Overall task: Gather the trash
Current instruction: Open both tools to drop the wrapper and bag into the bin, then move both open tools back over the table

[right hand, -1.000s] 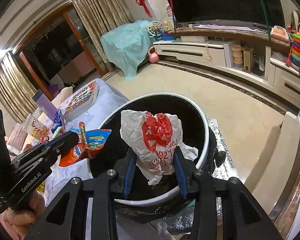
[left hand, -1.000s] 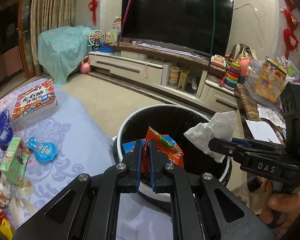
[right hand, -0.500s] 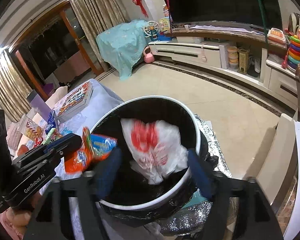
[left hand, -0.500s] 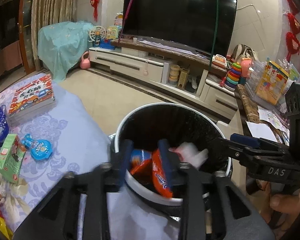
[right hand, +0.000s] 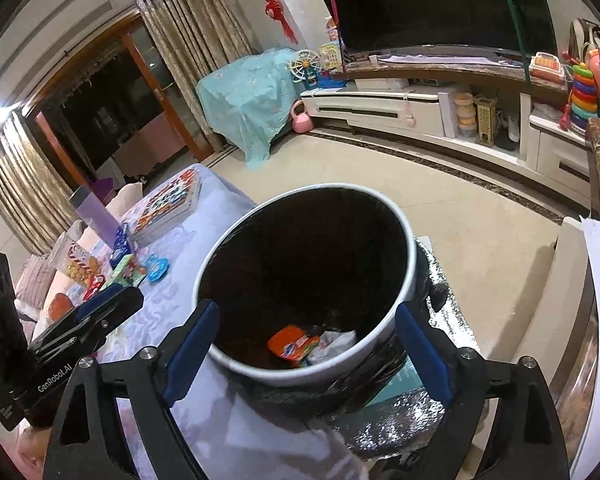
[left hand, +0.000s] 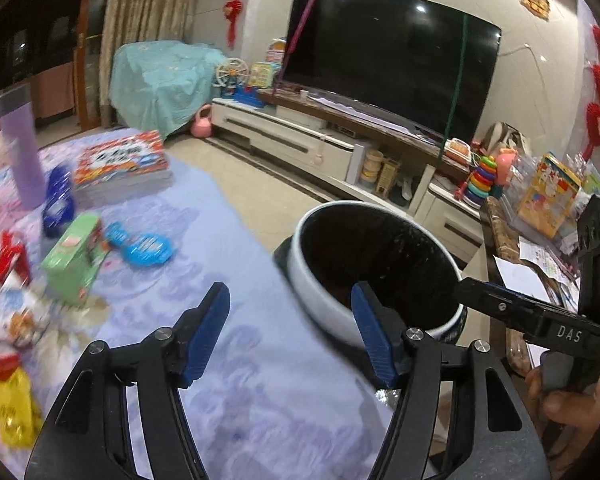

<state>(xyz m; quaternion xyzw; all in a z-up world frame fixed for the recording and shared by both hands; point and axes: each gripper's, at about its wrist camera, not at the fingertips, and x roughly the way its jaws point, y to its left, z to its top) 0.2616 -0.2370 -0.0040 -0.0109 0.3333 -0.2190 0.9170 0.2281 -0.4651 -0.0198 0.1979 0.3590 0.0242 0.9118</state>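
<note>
wrappers and small packets lie scattered on the lilac cloth (left hand: 236,360) at the far left: a yellow packet (left hand: 14,408) near the edge, a green carton (left hand: 74,258) standing further in, a flat blue packet (left hand: 146,246) just beside it. they look light and crinkly, likely slippery film that folds under pressure, so a pinch across a flat edge or a crumpled corner should hold better than a squeeze on the slick face; the carton looks stiffer and would take a grip across its narrow sides.

left gripper (left hand: 290,332) hangs over the cloth, its jaws having just been opening, nothing between them. to its right stands the bin (right hand: 408,264), with an orange wrapper (right hand: 290,342) and a crumpled white bag (right hand: 334,342) at its bottom. right gripper (right hand: 306,344) hovers above the bin's near rim, its jaws also just opened wide and empty.
</note>
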